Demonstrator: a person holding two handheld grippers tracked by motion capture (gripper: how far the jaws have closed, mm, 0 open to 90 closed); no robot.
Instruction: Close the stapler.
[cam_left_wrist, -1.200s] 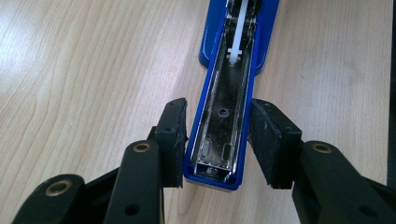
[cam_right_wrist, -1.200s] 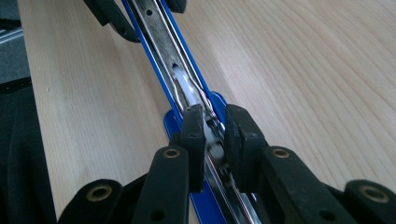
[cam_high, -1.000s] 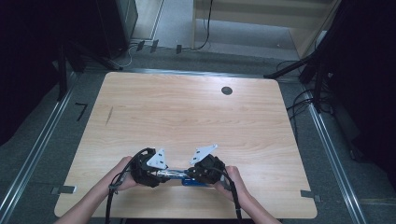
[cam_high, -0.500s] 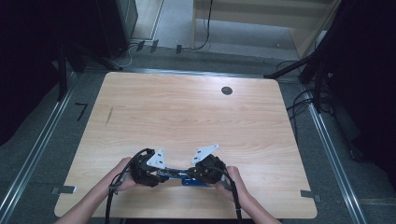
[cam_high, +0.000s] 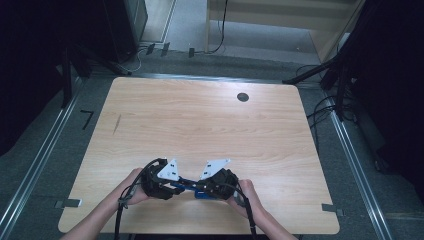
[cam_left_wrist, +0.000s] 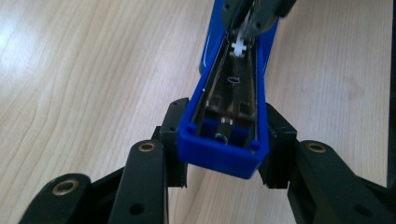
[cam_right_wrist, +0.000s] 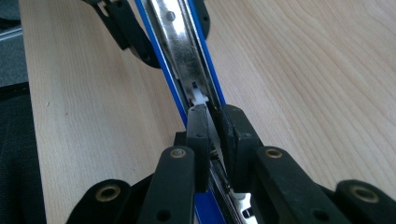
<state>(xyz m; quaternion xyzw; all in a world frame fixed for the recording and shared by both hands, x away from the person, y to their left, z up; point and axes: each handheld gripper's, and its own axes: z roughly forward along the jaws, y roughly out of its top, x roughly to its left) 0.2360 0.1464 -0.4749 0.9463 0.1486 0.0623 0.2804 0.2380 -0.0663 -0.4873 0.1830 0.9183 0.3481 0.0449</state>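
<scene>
At about six o'clock on the pale wooden table (cam_high: 210, 125), the opened blue plastic stapler with a shiny metal staple channel (cam_left_wrist: 231, 98) has its end clamped by the left gripper (cam_left_wrist: 223, 147), while the right gripper (cam_right_wrist: 215, 140) pinches its spring rail.

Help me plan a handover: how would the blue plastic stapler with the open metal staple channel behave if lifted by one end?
The blue plastic stapler looks rigid, so it should probably stay straight. Its metal channel suggests some weight for its size. The open, hinged body may swing or shift; the left claw clamps its smooth sides, which could slip.
</scene>
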